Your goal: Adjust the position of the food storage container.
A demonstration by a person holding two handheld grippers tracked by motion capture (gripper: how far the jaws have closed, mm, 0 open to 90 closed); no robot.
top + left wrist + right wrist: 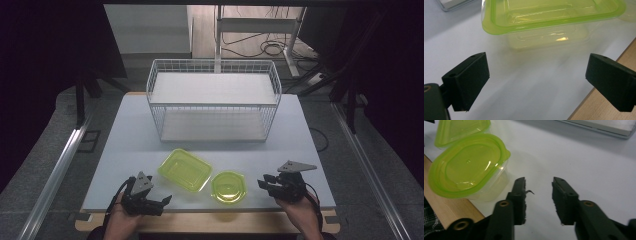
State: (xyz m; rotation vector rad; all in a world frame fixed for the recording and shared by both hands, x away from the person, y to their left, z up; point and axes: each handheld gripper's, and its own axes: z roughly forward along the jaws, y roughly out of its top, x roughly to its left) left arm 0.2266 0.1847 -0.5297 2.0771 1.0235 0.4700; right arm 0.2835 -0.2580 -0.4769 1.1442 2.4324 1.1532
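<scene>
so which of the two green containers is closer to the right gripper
The round container, the smaller one at the table's near edge. It sits just beside the right gripper, while the rectangular container lies farther off, toward the left gripper.

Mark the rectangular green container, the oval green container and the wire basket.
rectangular green container [184, 170]: high view, its inside floor.
oval green container [228, 187]: high view, middle of its lid.
wire basket [214, 104]: high view, front top rim wire.

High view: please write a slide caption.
Two hand-held grippers flank the rectangular container and round container before a wire basket.
</scene>
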